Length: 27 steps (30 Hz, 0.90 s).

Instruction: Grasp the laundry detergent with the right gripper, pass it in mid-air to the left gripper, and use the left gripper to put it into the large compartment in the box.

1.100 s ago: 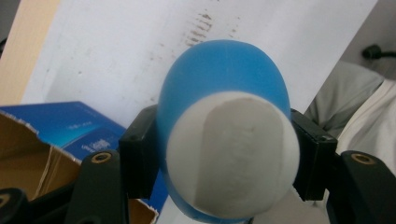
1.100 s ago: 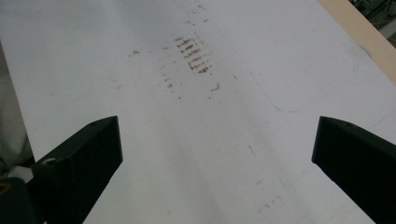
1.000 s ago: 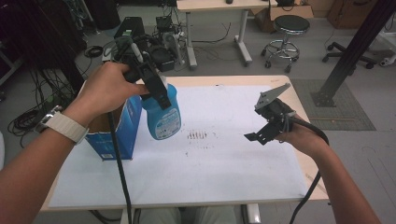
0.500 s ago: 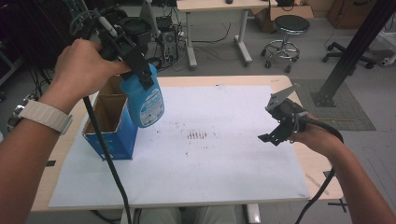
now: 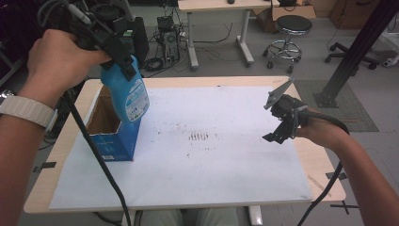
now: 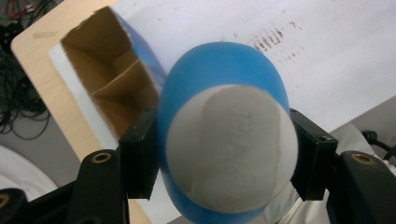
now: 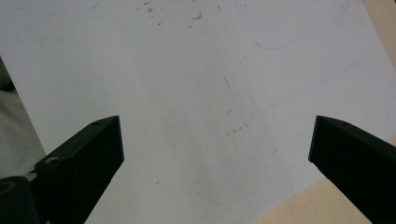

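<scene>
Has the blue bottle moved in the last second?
Yes. The bottle, clamped in the left gripper, has gone up and left; it now hangs over the box.

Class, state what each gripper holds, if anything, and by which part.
The left gripper clamps the blue bottle by its upper end; the right gripper holds nothing.
</scene>
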### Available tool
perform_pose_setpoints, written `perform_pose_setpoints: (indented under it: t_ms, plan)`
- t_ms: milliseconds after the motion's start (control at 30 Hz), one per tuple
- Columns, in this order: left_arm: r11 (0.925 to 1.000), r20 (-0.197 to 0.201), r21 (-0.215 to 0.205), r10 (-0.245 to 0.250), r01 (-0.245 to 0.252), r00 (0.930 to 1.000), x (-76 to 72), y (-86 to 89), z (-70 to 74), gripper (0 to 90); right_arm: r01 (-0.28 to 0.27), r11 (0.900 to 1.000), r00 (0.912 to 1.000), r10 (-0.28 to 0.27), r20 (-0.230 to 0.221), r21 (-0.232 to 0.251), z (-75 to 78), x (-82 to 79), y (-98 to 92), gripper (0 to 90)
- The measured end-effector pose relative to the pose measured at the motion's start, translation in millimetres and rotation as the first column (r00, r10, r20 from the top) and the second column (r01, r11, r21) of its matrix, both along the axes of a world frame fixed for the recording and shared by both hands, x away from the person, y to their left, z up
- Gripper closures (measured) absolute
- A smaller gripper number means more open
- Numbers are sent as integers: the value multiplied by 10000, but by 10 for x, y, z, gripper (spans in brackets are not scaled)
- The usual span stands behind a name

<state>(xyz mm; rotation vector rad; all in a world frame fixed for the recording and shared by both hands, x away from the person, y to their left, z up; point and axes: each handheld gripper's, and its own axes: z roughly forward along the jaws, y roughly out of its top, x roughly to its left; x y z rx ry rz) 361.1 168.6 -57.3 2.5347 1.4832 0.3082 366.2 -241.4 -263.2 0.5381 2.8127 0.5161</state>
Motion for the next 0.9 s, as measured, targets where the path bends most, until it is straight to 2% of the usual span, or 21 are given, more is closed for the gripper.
perform_pose_setpoints:
  t_ms: [167,333,600,700,833,900]
  plan:
    - [9977,42,-42,677,-676,9977,0,136,58,382,-119,9998,9999,119,-33,-131,15,13,7,30]
    - [9910,101,-53,1341,-1341,9909,16,291,93,382,-139,9999,9999,138,-89,-44,12,28,-15,30]
    - [9719,159,-172,2351,-2348,9719,73,470,75,382,-154,9999,9998,153,-115,-26,18,37,-54,30]
    - [9600,292,-302,2791,-2783,9598,90,534,75,382,-107,9999,9999,107,-105,40,27,32,-74,30]
    - [9495,432,-205,3137,-3131,9485,127,576,44,382,-71,10000,9999,72,-76,65,33,22,-78,30]
    - [9469,423,-147,3216,-3212,9459,147,588,18,382,-48,10000,10000,49,-87,80,32,20,-74,30]
